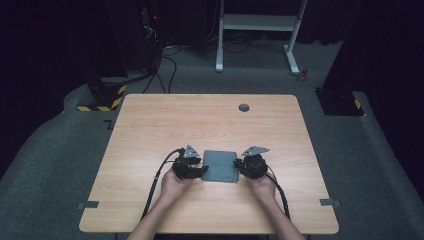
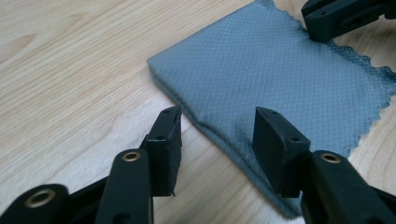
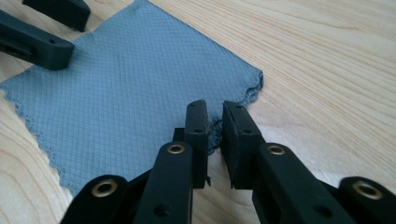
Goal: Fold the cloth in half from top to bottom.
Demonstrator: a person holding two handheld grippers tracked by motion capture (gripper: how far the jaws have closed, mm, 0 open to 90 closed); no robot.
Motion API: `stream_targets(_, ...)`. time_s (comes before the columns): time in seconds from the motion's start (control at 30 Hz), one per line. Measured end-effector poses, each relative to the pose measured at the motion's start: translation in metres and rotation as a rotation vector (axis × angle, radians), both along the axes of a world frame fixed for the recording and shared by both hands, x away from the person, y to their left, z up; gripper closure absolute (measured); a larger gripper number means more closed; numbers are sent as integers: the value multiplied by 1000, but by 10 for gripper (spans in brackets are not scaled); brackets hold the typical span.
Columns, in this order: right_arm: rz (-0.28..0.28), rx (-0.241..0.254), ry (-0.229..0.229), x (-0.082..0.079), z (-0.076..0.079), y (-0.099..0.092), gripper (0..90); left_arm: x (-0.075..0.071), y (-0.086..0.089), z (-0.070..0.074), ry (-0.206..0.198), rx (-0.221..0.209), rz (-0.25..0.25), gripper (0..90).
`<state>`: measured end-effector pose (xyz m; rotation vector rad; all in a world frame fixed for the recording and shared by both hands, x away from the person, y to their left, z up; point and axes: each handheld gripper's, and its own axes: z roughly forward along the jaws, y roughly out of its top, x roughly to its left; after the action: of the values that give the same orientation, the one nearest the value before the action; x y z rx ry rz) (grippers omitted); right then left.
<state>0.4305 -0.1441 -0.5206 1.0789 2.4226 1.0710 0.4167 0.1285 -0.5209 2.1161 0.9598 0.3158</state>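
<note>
**Two grippers flank a folded cloth**

A grey cloth (image 1: 220, 166) lies flat on the wooden table (image 1: 150, 125), near the person's edge. The left gripper (image 1: 196, 170) sits at the cloth's left side, the right gripper (image 1: 243, 165) at its right side. Both touch its edges. Hands hold each gripper from below.

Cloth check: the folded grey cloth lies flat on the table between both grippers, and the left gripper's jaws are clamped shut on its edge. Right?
Not quite. The left gripper stands open over the cloth's folded edge, pads apart, as the left gripper view shows. The rest holds.

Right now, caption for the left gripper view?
Open left gripper straddling the folded edge of a grey cloth on a wooden table.
</note>
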Motion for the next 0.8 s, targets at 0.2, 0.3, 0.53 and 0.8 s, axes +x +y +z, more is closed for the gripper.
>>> stream_targets(0.2, -26, 24, -3, -4, 5, -9, 732, -7, 10, 5, -4, -37, 49, 454)
stream_targets(0.3, -35, 47, -14, -9, 10, -14, 711, -10, 15, 8, -11, -56, 65, 443)
stream_targets(0.53, -66, 104, -16, -12, 9, -28, 643, -19, 21, 8, -35, -54, 87, 436)
stream_targets(0.8, -76, 123, -45, -22, 16, -40, 590, -27, 33, 16, -72, -124, 107, 413)
